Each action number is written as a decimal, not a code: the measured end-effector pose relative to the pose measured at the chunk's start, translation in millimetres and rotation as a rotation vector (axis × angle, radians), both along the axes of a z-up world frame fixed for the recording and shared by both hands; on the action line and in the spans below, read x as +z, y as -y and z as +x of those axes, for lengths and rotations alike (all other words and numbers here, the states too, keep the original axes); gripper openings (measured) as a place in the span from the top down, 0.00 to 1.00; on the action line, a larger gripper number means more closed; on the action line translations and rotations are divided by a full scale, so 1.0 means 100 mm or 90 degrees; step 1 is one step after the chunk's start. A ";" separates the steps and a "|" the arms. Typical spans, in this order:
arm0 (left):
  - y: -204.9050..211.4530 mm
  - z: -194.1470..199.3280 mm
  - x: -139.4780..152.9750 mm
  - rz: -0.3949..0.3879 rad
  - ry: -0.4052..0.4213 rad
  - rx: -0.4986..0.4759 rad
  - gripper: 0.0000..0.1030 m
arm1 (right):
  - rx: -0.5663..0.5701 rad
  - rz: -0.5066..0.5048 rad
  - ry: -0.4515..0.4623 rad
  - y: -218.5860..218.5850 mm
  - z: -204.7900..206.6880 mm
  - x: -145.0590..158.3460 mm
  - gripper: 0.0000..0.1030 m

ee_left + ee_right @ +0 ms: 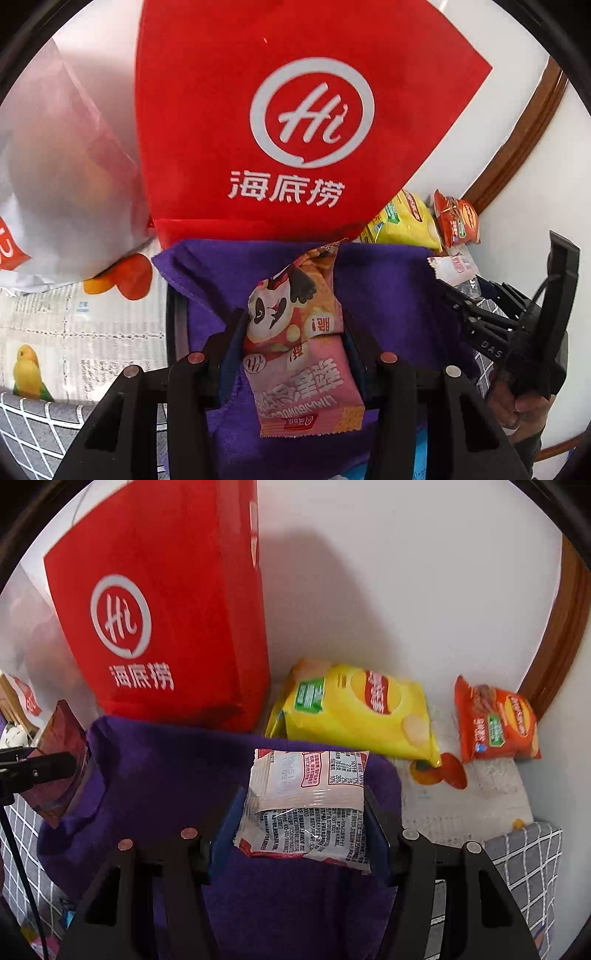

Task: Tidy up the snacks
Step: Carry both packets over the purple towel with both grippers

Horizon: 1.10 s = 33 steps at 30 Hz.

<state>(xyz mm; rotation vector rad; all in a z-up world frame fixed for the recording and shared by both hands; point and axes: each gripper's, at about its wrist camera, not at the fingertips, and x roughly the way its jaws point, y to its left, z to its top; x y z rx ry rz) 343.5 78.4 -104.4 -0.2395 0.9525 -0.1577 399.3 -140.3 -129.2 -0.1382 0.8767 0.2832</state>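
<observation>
My left gripper is shut on a pink snack packet with a panda print, held above a purple felt basket. My right gripper is shut on a white and red snack packet, printed back facing me, also over the purple basket. In the left wrist view the right gripper shows at the right edge with its white packet. In the right wrist view the left gripper shows at the left edge with a packet.
A red bag with a white logo stands behind the basket against the white wall. A yellow chip bag and an orange chip bag lie to its right. A white plastic bag sits at the left. A brown wooden frame borders the right.
</observation>
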 end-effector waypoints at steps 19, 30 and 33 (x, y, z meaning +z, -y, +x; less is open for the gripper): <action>0.20 0.01 -0.19 0.024 -0.047 -0.012 0.55 | 0.008 -0.032 -0.038 -0.08 0.05 -0.18 0.41; 0.16 0.05 -0.25 0.020 -0.063 -0.006 0.55 | 0.005 -0.040 -0.049 -0.05 0.08 -0.23 0.40; 0.17 0.05 -0.27 0.022 -0.064 -0.008 0.55 | 0.005 -0.043 -0.049 -0.05 0.08 -0.23 0.40</action>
